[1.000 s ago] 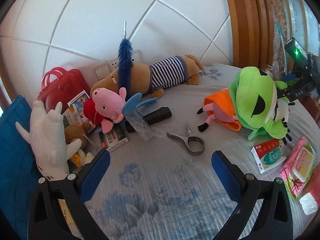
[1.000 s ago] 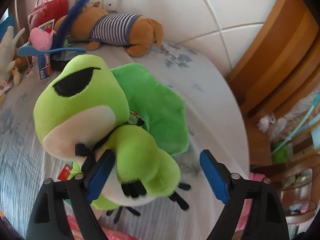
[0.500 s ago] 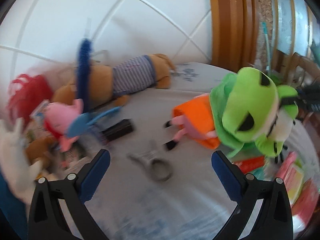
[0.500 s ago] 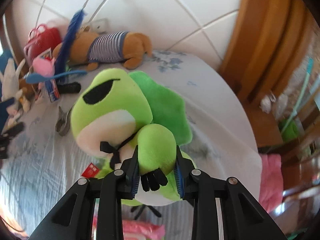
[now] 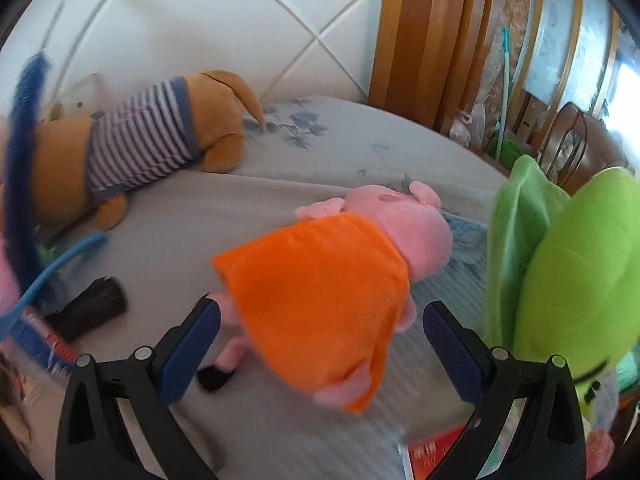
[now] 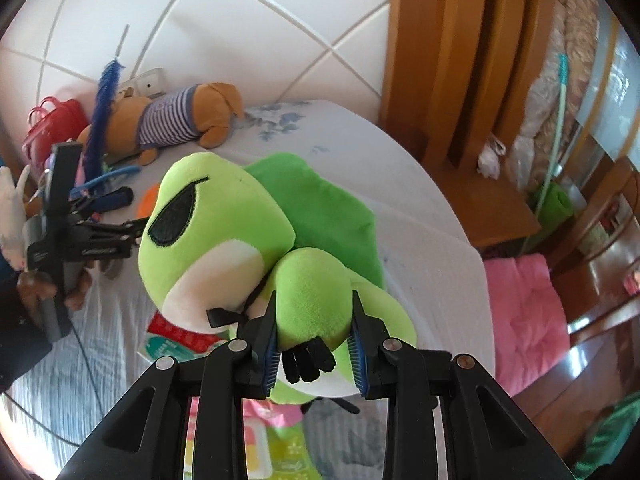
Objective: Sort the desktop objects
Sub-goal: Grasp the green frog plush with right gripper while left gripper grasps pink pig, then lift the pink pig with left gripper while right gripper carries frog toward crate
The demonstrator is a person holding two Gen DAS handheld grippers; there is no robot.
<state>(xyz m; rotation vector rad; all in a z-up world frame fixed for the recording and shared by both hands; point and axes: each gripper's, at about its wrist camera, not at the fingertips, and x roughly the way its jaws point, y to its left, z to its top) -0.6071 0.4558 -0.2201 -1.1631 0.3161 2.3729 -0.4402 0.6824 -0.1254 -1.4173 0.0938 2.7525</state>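
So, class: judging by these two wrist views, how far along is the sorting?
Done: nothing looks sorted; the striped dog, red bag and blue brush lie mixed by the wall. In hand: the right gripper is shut on the green frog, and the open left gripper straddles the orange-dressed pig. Left: placing both, then the rest.
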